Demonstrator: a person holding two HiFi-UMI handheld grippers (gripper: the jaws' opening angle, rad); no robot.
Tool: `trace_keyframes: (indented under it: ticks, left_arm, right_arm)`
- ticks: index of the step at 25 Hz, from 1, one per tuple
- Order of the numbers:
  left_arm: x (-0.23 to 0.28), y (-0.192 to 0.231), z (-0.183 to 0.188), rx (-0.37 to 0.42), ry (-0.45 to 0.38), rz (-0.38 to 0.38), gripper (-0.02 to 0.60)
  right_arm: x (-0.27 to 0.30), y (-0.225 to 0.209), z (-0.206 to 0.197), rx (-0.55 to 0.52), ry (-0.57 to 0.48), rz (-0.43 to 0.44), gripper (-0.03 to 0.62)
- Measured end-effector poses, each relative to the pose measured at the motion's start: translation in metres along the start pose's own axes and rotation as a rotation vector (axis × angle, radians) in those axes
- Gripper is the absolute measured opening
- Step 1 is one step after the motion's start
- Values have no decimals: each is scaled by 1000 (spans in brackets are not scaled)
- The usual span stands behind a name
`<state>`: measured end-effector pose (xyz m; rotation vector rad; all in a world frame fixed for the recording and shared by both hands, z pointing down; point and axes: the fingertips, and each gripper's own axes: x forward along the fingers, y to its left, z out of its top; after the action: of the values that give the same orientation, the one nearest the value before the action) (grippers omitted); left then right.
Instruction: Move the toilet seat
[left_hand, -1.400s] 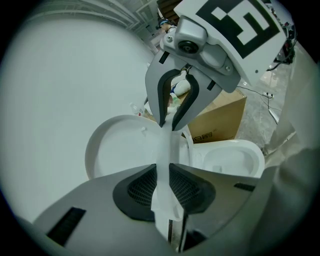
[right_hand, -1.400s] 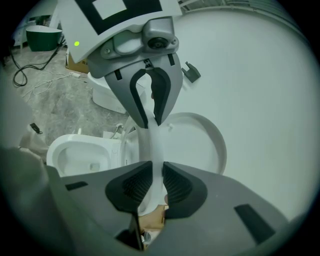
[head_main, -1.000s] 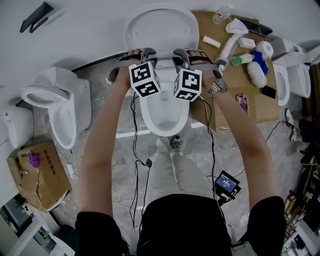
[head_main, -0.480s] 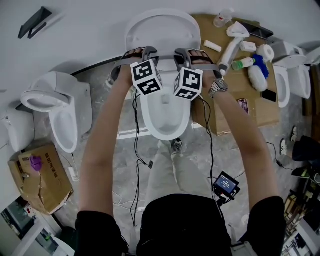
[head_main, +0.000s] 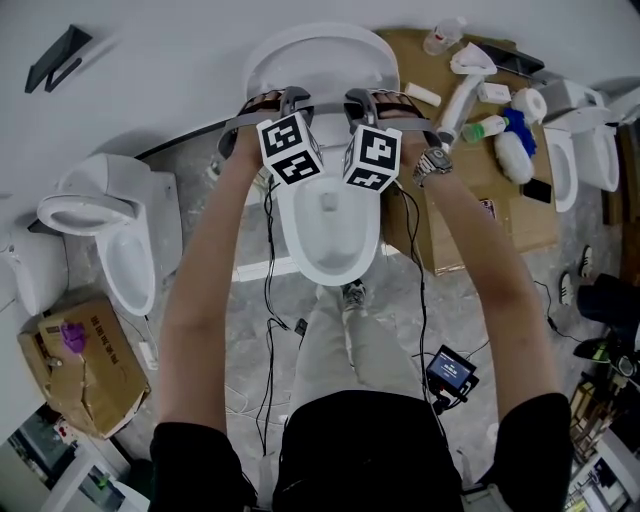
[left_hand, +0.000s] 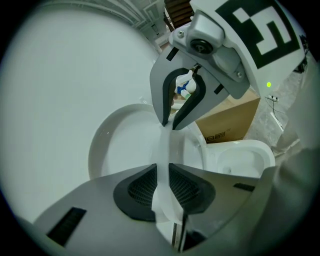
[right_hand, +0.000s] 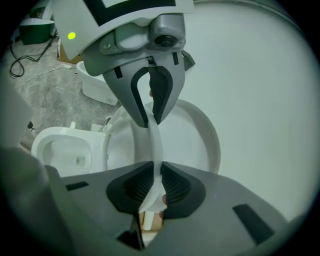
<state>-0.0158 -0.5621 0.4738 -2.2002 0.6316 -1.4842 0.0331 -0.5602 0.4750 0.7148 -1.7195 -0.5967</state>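
Head view, change: left gripper and right gripper are seen shifted slightly toward 12 o'clock.
Left gripper: pinched on the toilet seat rim.
Right gripper: jaws just closed further, clamped on that rim.
Toilet seat: held upright, 12 o'clock of the bowl.
Cardboard box: purple object inside, 8 o'clock.

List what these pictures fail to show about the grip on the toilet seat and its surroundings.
- Head view: the marker cubes hide where the left claw and right claw, whose jaws have just been closing, pinch the white plastic toilet seat.
- Left gripper view: the seat shows edge-on only; the right claw covers its far end.
- Head view: labels on the small green bottle on the brown cardboard box are too small.
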Motion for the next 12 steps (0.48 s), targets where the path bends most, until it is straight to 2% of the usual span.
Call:
trace_keyframes:
  ticks: [7,12]
  left_arm:
    - [10,10,-2,-36,0,-34,80]
    - [16,18,-3,-45,-8,-10,81]
  right_arm:
    - [12,-6,-3,8,6,4,57]
    - [22,-12,-4,22,21,16,55]
